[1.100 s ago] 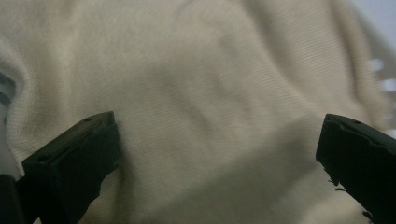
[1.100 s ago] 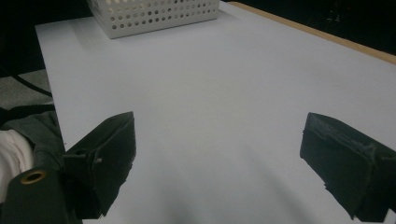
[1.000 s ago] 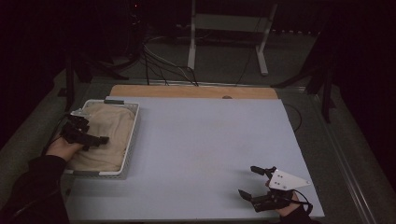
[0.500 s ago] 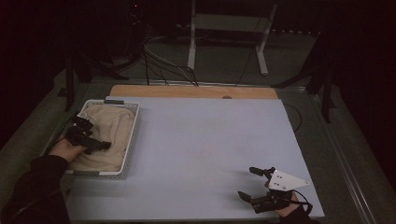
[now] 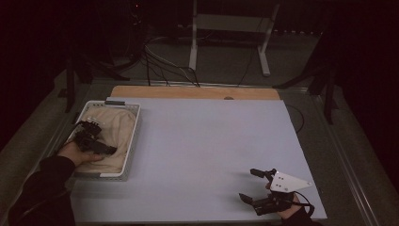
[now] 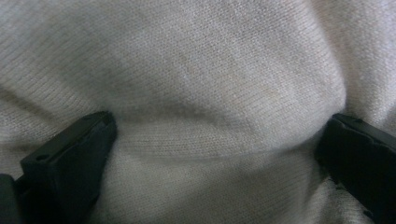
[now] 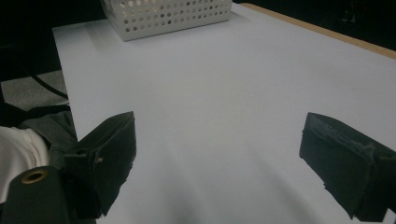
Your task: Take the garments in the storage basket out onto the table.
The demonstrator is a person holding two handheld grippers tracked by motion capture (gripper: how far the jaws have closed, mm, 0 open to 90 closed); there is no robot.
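the left gripper [image 5: 104, 148] has slid toward the near end of the white basket [image 5: 132, 141], sinking onto the beige knit cloth [image 5: 117, 129]; its spread jaws now press into the fabric, a fold bulging between them.

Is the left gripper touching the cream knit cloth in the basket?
Touching. In the left gripper view, the left gripper presses its open jaws into the cream knit cloth, which bulges between them.

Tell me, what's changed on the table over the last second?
Very little. The left gripper, down in the white basket, slid slightly toward the person across the beige knitted garment; its open jaws now press into the knit with a bulge of fabric between them, not yet clamped. The right gripper stayed open near the table's front right corner.
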